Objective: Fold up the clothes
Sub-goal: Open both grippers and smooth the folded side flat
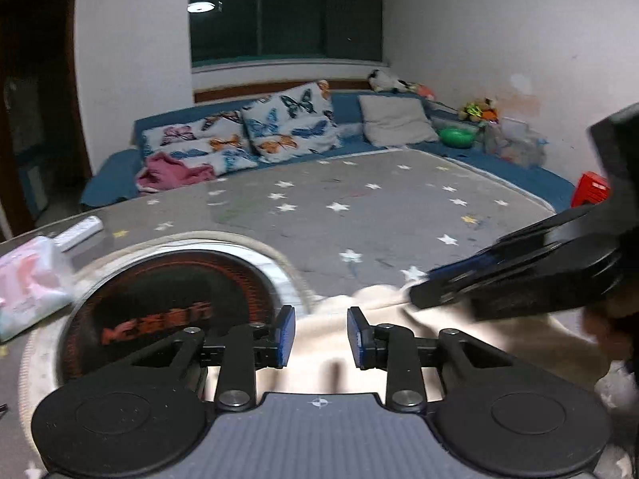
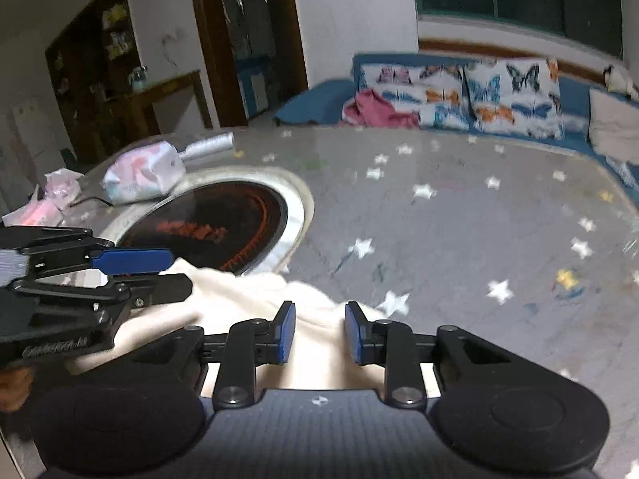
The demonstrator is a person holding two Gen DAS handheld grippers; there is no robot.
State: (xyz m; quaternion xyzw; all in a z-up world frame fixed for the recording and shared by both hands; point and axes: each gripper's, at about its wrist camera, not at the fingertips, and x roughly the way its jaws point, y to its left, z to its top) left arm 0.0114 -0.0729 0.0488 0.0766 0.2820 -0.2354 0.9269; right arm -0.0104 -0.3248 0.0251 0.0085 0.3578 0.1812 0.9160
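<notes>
Left wrist view: the left gripper (image 1: 321, 337) hangs with jaws parted and nothing between them, above a cream garment (image 1: 339, 343) on the star-patterned table (image 1: 359, 207). A round hotplate (image 1: 167, 299) lies left of the fingers.

Right wrist view: the right gripper (image 2: 320, 333) also stands open, over the same garment (image 2: 247, 295), the left gripper (image 2: 167, 269) beside it.

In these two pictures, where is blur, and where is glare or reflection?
Left wrist view: the right claw and cream garment are motion-blurred; a ceiling lamp reflects in the dark window. Right wrist view: the star-patterned table cover and tissue pack are smeared; straight edges bend from fisheye distortion.
</notes>
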